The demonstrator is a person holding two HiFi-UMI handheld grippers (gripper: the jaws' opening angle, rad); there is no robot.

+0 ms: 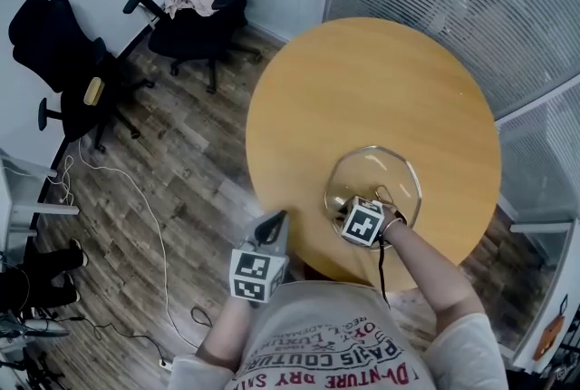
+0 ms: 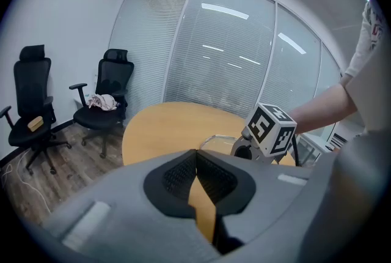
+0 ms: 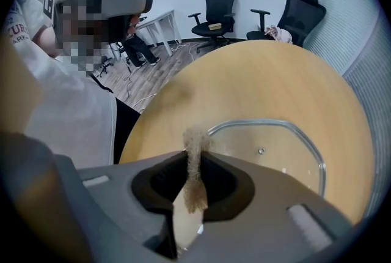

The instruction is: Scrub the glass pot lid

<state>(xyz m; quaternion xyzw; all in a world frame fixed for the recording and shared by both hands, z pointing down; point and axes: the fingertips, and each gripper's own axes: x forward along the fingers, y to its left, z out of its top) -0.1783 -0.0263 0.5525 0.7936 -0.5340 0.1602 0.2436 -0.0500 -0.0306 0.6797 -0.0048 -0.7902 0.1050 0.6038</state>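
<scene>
While the right gripper's (image 3: 194, 156) jaws pinched a tan scrub pad (image 3: 197, 136), the glass lid (image 3: 269, 145) lay just ahead at 1 o'clock, clear and metal-rimmed, flat on the round wooden desk (image 1: 362, 80). The left gripper (image 2: 197, 162) hung off the desk's 7 o'clock edge, jaws closed, empty. Black chairs (image 1: 195, 7) stood at 10 o'clock.

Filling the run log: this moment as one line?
left gripper: shut, empty, beside table | right gripper: shut on scrub pad | glass lid: on table, under pad
</scene>
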